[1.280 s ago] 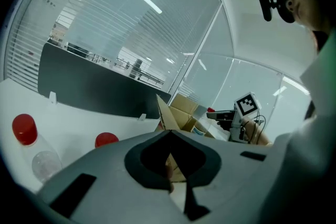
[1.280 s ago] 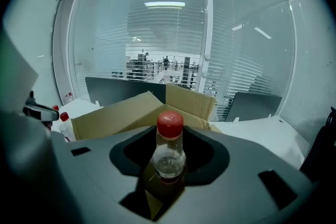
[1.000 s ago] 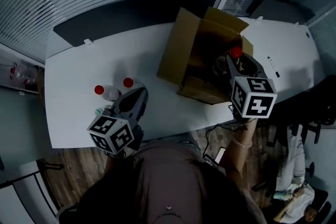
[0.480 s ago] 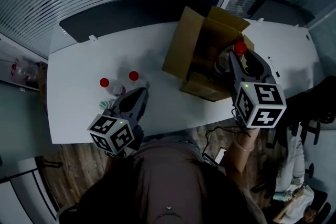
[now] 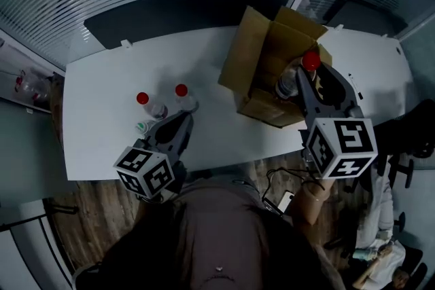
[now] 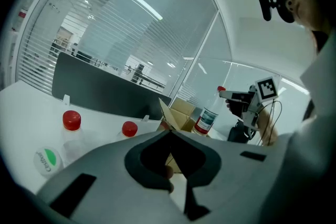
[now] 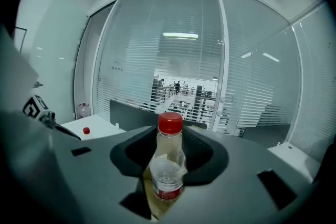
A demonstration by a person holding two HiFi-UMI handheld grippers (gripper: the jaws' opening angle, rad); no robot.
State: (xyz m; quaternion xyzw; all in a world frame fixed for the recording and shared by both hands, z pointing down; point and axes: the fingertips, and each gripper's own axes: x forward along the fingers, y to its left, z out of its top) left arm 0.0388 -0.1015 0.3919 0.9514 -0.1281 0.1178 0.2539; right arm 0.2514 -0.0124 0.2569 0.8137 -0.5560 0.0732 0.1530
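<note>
Right gripper [image 5: 303,81]: jaws are pinching a clear plastic bottle with a red cap [image 7: 168,162]. Label sits low on the body; can't tell the fill level. The bottle is off the surface, over the right edge of the open brown cardboard box [image 5: 261,71]. The box sits at my 1 o'clock on the white table [image 5: 102,105]. In the right gripper view the cap points straight up between the jaws, so the bottle is upright with no slip showing.

Left gripper [image 5: 175,125]: jaws pressed together, nothing in them. It hovers at my 10 o'clock, near the table's front edge. Past its tips, at its 11–12 o'clock, stand a left red-capped bottle [image 5: 141,101] and a right red-capped bottle [image 5: 182,92]. A green-and-white-topped container [image 5: 142,126] is nearest me. No contact with any of them.

My read on doing this well:
- Squeeze evenly, since a round body will want to rotate between two pads.
- Hold the bottle vertical.
- Mind the raised box flap at the bottle's 12 o'clock.
- Park the left gripper clear of the standing bottles.
</note>
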